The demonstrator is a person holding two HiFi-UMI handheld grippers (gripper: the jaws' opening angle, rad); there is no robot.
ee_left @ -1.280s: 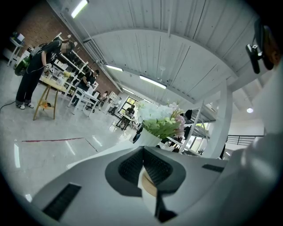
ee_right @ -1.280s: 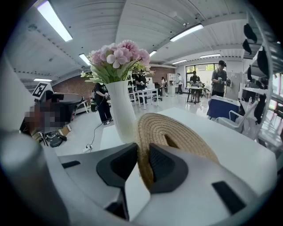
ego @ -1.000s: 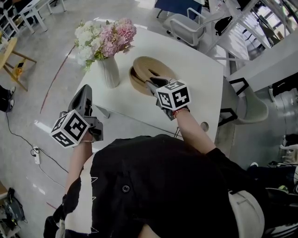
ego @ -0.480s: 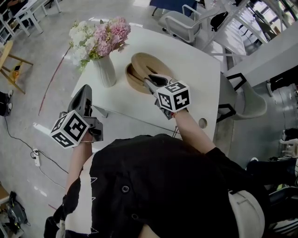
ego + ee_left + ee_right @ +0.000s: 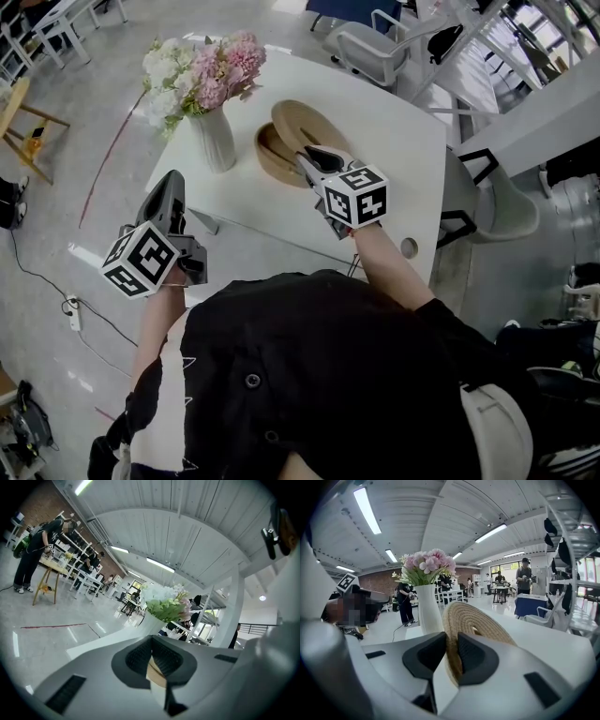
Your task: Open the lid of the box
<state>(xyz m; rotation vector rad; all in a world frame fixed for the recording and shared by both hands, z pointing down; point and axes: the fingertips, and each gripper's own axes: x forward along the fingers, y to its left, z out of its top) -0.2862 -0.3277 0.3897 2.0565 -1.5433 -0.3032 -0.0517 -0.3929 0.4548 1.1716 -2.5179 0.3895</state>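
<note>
Woven lid (image 5: 302, 120) tilts up on edge over the round woven box (image 5: 270, 159) on the tabletop (image 5: 403, 141), its rim pinched in the fingers of the right gripper (image 5: 316, 157) on an outstretched forearm, while the left gripper (image 5: 167, 187) hangs beside the tabletop, fingers together.

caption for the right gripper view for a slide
Right gripper clamped on the rim of a round woven straw lid, white vase of pink flowers behind.

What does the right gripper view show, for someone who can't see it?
The right gripper has its jaws shut on the rim of a woven lid, tilted up on edge. Behind it a white vase of pink flowers stands on a white table.
</note>
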